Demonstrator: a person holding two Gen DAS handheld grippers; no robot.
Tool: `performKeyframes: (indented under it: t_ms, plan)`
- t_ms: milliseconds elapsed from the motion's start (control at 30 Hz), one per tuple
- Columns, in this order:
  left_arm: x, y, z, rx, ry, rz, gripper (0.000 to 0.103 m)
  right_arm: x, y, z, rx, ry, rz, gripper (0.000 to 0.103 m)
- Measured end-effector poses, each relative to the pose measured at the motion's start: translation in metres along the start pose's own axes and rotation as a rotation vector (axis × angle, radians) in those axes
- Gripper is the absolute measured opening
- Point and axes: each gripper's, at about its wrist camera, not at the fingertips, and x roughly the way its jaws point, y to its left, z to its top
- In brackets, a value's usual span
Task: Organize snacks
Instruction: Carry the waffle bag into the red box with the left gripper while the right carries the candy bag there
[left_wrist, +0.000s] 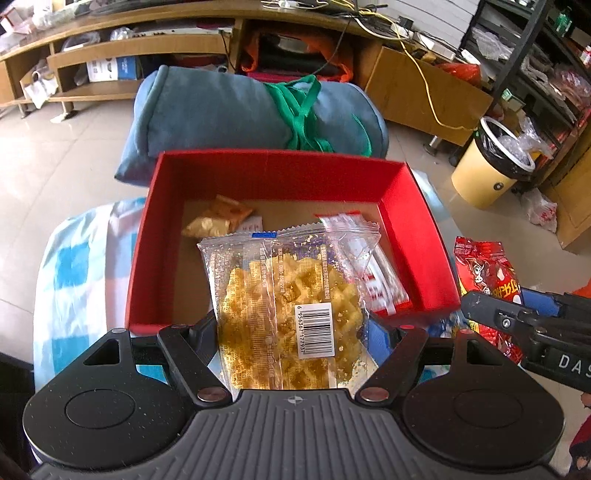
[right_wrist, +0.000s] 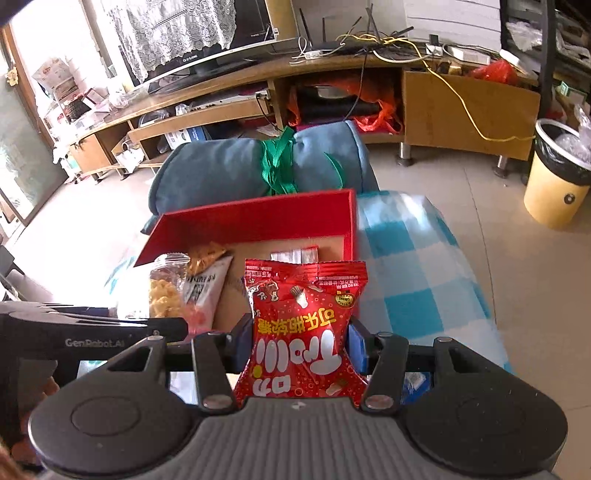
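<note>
- Left gripper (left_wrist: 291, 328) is holding the clear waffle packet (left_wrist: 286, 299) at its lower end, jaws clamped on both sides; the packet is hanging over the near edge of the red box (left_wrist: 406, 206).
- Inside the box, an orange snack pouch (left_wrist: 218, 218) is lying far left, red-and-white sachets (left_wrist: 369, 266) right.
- Judgement: the waffle is crumbling, so easing it flat onto the bare cardboard floor at left looks best, with no squeezing.
- Right gripper (right_wrist: 301, 341) is pinching the red candy bag (right_wrist: 306, 325) at its waist, jaws clamped, just short of the box's near right edge above the checked cloth (right_wrist: 413, 280).
- Judgement: stagger the drops so the grippers are not colliding.
</note>
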Motion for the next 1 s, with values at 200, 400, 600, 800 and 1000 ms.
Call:
performKeyframes:
  t_ms: [200, 400, 600, 800, 1000]
  plan:
    - [0.012, 0.006, 0.017, -0.018, -0.003, 0.025, 0.081, 0.018, 0.002, 0.017, -0.017, 0.010, -0.001, 0.047]
    - [0.024, 0.013, 0.030, -0.040, -0.003, 0.048, 0.081, 0.038, 0.005, 0.031, -0.034, 0.018, 0.000, 0.047]
    - [0.041, 0.014, 0.037, -0.037, 0.013, 0.072, 0.081, 0.067, 0.009, 0.039, -0.051, 0.054, -0.010, 0.047]
    - [0.058, 0.018, 0.042, -0.048, 0.033, 0.093, 0.081, 0.093, 0.009, 0.043, -0.058, 0.086, -0.018, 0.047]
    - [0.070, 0.021, 0.042, -0.050, 0.056, 0.115, 0.079, 0.114, 0.012, 0.040, -0.076, 0.126, -0.032, 0.047]
